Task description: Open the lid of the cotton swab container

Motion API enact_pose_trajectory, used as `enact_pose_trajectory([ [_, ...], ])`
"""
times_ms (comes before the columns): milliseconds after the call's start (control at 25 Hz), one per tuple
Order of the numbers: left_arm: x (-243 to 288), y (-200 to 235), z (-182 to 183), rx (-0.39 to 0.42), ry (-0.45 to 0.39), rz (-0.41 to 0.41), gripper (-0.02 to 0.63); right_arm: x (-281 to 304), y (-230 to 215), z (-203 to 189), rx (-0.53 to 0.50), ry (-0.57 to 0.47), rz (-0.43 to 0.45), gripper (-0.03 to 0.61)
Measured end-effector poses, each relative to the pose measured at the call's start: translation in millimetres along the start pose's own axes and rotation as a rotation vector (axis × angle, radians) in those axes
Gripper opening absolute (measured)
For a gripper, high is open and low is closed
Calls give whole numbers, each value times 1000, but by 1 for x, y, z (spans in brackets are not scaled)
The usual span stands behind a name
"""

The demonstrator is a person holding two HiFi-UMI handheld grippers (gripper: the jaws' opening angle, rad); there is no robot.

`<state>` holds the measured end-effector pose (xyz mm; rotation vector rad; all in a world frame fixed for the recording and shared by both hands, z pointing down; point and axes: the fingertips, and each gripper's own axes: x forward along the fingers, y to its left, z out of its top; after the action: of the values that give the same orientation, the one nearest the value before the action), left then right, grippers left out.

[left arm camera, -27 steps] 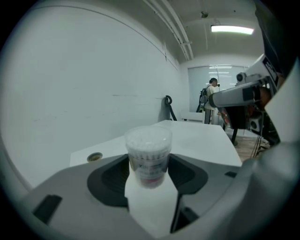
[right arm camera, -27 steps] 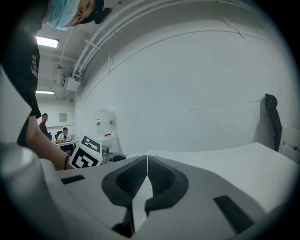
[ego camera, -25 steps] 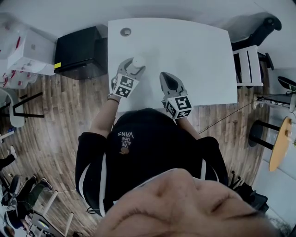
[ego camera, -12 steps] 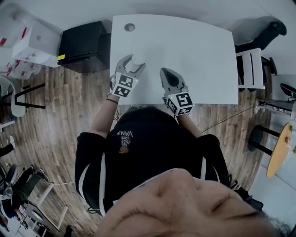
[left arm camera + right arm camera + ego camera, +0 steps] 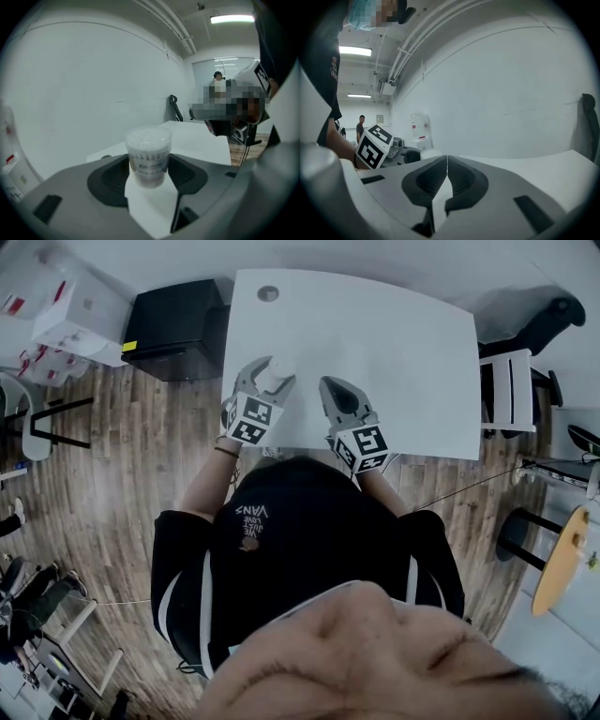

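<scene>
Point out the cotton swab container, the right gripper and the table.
cotton swab container (image 5: 148,159), left gripper view, on its labelled wall.
right gripper (image 5: 447,165), right gripper view, where its shut fingers meet.
table (image 5: 394,343), head view, on its bare top.

Black short-sleeved shirt, grey left tongs, grey right tongs, black-and-white marker cubes

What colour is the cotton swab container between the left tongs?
The cotton swab container is clear, full of white swabs; left gripper view shows it best.
</scene>
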<state>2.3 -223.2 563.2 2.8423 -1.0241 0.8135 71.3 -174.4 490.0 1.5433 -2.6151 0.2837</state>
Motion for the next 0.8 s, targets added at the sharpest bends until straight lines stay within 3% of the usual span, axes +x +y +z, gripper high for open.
enact_pose_trajectory([
  [360,-22,-5,9,-2,-8,51,264,1,20,7,-42,-6,107,14],
  [720,-41,-18,12,50,17,87,264,-4,50,11,-127,-1,229,15],
  [800,-42,-21,14,71,26,95,264,-5,53,11,-143,11,251,55],
])
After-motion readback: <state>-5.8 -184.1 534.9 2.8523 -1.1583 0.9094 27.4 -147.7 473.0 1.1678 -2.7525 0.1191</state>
